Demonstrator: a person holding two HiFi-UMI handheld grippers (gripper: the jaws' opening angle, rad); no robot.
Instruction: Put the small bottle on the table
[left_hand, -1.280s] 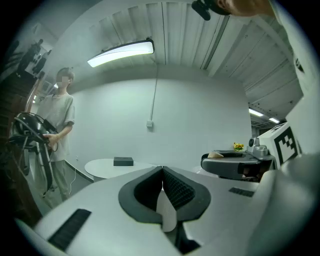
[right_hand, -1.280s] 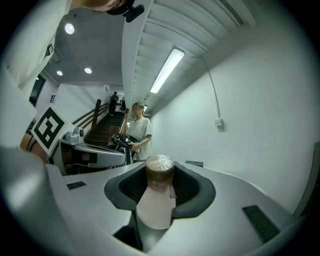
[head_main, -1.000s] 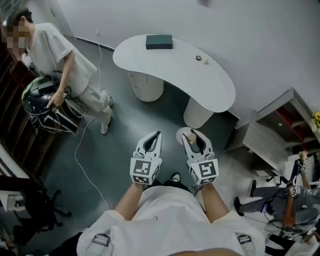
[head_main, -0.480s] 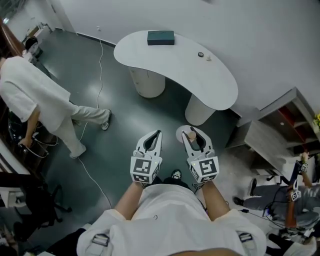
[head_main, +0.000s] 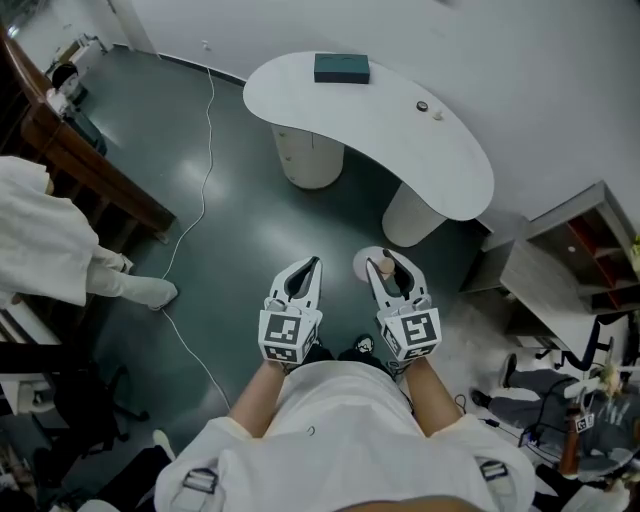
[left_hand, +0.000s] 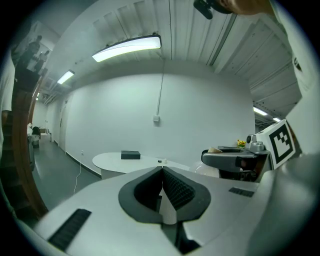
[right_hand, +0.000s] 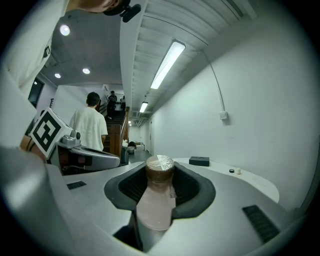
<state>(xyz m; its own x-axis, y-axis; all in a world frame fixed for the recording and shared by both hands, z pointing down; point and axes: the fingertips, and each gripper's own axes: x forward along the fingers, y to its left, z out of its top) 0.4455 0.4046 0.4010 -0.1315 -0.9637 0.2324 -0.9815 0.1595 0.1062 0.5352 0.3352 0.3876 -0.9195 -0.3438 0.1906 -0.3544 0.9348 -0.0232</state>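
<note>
- Head view: the right gripper (head_main: 392, 268) pinches the small bottle (head_main: 385, 268) upright, low in front of the body. The table (head_main: 400, 150) stands well apart across the dark floor. A dark box (head_main: 341, 68) sits at its far end and 2 small items (head_main: 430, 110) lie near the wall side. Judgement: close the gap on foot first, and mind the cable (head_main: 205, 140) on the floor to the left.
- Left gripper view: the left gripper (left_hand: 161, 172) has its jaws pressed together with nothing between them. It has no part in this step, so best keep it clear of the right one.
- Right gripper view: the pads grip the bottle at the neck, just under the foil-topped cap (right_hand: 159, 164), with the body hanging below the jaws. Judgement: keep the grip steady and the bottle vertical. Aim for the bare near part of the tabletop, away from the box and the 2 items. Set the base flat before spreading the jaws.
</note>
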